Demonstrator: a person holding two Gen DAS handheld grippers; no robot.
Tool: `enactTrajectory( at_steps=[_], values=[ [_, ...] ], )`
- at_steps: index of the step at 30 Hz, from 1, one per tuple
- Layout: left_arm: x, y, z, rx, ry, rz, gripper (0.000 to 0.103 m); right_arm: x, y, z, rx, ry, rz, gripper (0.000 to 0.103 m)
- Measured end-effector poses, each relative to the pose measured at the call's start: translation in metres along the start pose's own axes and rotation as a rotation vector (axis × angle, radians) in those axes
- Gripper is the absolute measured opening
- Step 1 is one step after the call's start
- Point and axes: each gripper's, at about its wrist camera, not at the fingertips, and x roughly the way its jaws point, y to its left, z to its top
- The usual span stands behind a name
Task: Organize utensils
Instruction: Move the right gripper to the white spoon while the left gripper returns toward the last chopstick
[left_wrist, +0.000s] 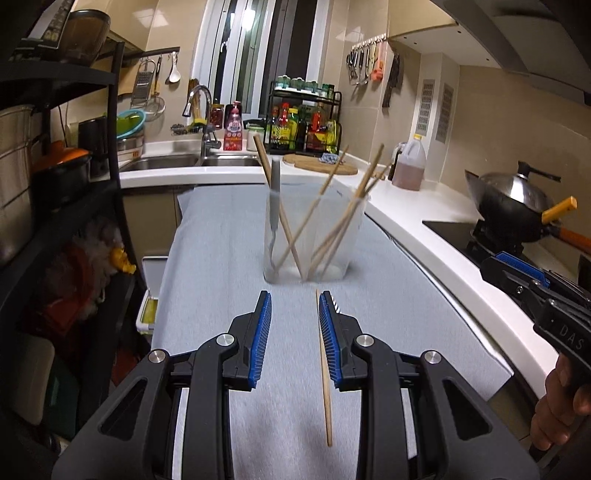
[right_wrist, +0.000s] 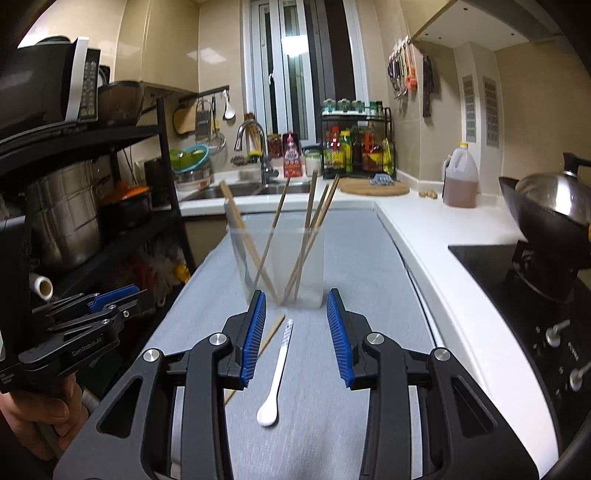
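Observation:
A clear plastic cup (left_wrist: 310, 240) stands on the grey cloth (left_wrist: 221, 266), holding several wooden chopsticks (left_wrist: 325, 218) and a grey-handled utensil (left_wrist: 275, 199). My left gripper (left_wrist: 294, 314) is open and empty above the cloth, just short of the cup. A loose chopstick (left_wrist: 324, 373) lies beside its right finger. My right gripper (right_wrist: 296, 317) is open and empty above a white spoon (right_wrist: 275, 376) lying on the cloth. The loose chopstick (right_wrist: 271, 330) lies by its left finger, and the cup (right_wrist: 280, 266) stands just ahead.
A white counter (left_wrist: 424, 221) runs along the right with a wok (left_wrist: 513, 206) on the stove and an oil jug (left_wrist: 410, 164). A black shelf rack (left_wrist: 55, 221) stands at the left. The sink (left_wrist: 184, 160) and a bottle rack (left_wrist: 304, 122) are at the back.

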Motion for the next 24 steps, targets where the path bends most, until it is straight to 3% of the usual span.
enactTrajectory(
  at_steps=[9, 15, 24],
  values=[
    [0.014, -0.002, -0.046, 0.009, 0.061, 0.03, 0.027, 0.007, 0.002, -0.048, 0.017, 0.102, 0.017, 0.034],
    [0.019, 0.0, -0.049, 0.003, 0.066, 0.041, 0.027, 0.02, -0.002, -0.069, 0.041, 0.156, 0.017, 0.013],
    [0.023, 0.01, -0.056, -0.044, 0.095, 0.032, 0.027, 0.062, -0.001, -0.088, 0.123, 0.267, 0.044, 0.017]
  ],
)
